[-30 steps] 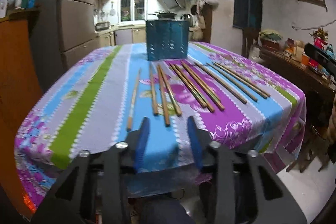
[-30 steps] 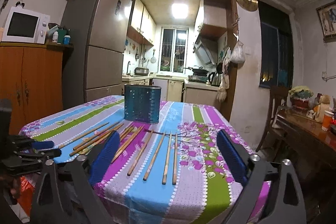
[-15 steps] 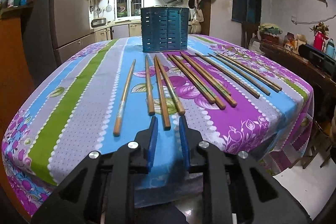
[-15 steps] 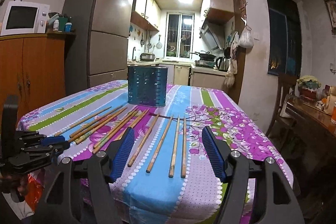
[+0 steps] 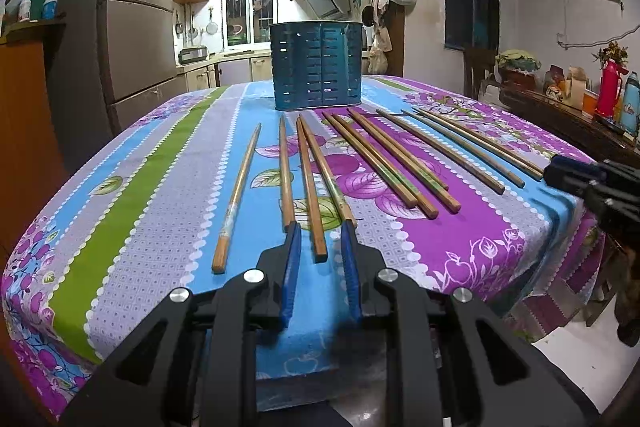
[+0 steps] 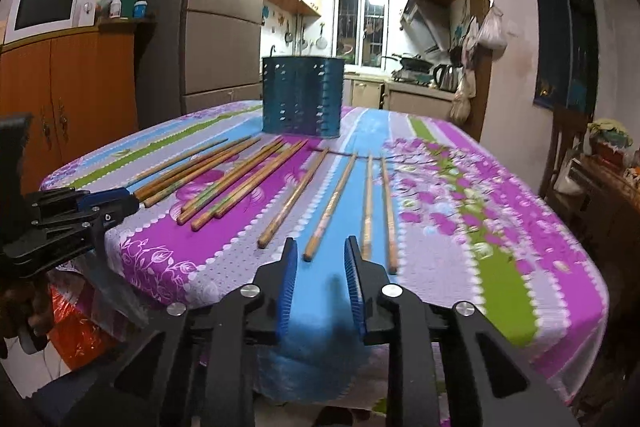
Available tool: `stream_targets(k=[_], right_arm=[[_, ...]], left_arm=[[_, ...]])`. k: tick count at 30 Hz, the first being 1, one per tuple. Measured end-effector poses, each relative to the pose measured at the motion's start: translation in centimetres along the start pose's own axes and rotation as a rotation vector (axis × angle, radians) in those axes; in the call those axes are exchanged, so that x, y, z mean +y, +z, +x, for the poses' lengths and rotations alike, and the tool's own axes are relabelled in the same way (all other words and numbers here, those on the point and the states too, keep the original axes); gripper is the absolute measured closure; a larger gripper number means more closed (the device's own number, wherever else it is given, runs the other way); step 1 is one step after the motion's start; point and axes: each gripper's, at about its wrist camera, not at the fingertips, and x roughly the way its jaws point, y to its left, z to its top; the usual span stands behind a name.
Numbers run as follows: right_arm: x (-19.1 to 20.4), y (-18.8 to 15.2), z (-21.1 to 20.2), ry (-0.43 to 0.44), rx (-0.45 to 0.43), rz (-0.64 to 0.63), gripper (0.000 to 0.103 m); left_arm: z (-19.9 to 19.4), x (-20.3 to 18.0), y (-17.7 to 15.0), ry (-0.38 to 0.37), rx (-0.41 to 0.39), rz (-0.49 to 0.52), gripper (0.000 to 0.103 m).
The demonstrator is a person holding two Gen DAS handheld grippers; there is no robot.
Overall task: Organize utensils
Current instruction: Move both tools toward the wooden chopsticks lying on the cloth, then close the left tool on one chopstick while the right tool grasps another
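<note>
Several wooden chopsticks lie side by side on a striped floral tablecloth [image 5: 160, 211], pointing at a blue slotted utensil holder [image 5: 318, 65] at the far side; the holder also shows in the right wrist view [image 6: 302, 95]. My left gripper [image 5: 320, 233] is open by a narrow gap, with the near end of one chopstick [image 5: 310, 195] between its blue fingertips. My right gripper [image 6: 320, 247] is open by a similar gap, just short of the near end of a chopstick [image 6: 330, 205], and holds nothing.
The table's near edge runs under both grippers. The right gripper shows at the right edge of the left wrist view [image 5: 592, 183]. A wooden cabinet [image 6: 68, 87] with a microwave stands left, a fridge [image 6: 212, 19] behind, a cluttered side table [image 5: 576, 119] right.
Both grippers have moved forward and down toward the chopsticks' near ends. The right gripper's jaws have narrowed a lot. The left jaws narrowed, then widened slightly, around a chopstick's end.
</note>
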Motion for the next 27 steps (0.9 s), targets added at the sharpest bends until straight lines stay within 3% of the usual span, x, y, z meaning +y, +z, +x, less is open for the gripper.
stream_targets(k=[10,18,27], right_arm=[[1.1,0.0,2.9,-0.066,0.022,0.06,0.079],[1.1,0.1,3.2,-0.067,0.014,0.075,0.09],[1.2,-0.1,3.3,-0.073,0.007,0.081,0.09]], left_arm=[[-0.1,-0.3,-0.2,0.013,-0.011,-0.002,0.084],[-0.2,-0.5,-0.4,0.024,-0.028,0.003,0.084],[0.0,-0.7,-0.4,0.016,-0.045,0.006,0.09]])
